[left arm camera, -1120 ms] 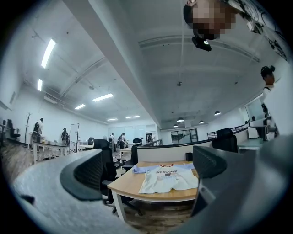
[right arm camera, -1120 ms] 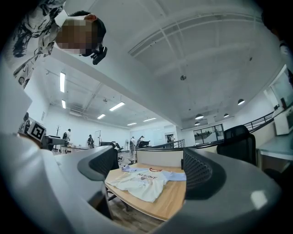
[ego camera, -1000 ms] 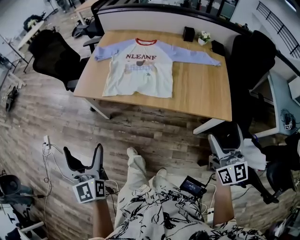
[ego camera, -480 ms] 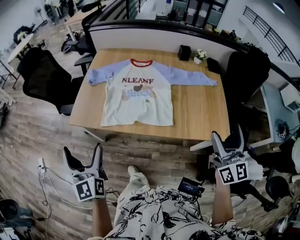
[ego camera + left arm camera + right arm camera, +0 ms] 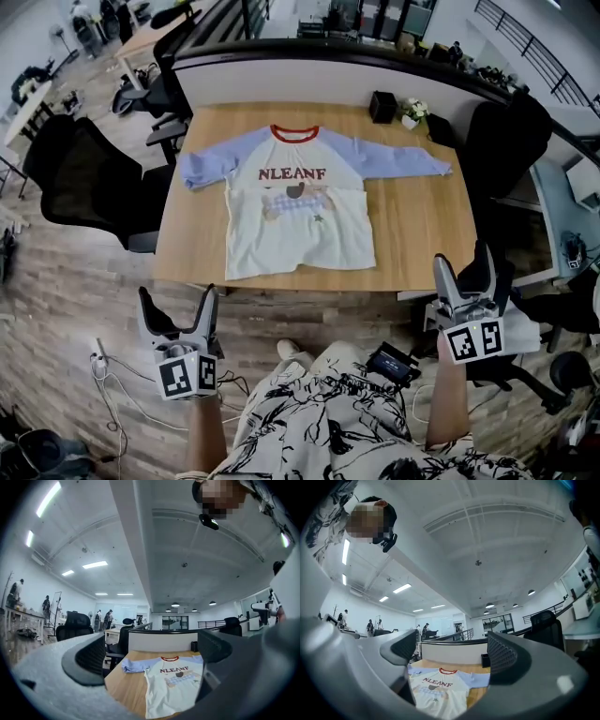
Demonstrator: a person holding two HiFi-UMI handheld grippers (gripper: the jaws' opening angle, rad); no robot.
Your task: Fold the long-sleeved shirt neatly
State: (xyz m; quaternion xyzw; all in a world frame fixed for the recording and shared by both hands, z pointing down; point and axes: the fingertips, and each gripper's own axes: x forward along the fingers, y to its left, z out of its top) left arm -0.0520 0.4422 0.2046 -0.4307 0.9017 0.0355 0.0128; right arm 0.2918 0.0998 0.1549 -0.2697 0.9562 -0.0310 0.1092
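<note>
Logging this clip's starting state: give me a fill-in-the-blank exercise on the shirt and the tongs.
1. The shirt has a ___ collar.
2. The print on its chest reads ___.
3. The left tongs and right tongs are both ___ and hold nothing.
Missing words: red; NLEANF; open.

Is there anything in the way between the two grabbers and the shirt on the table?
Nothing visible. The shirt lies flat on the table; the left gripper and right gripper, both open and empty, hang short of its near edge. The plant and black box sit beyond the shirt.
</note>
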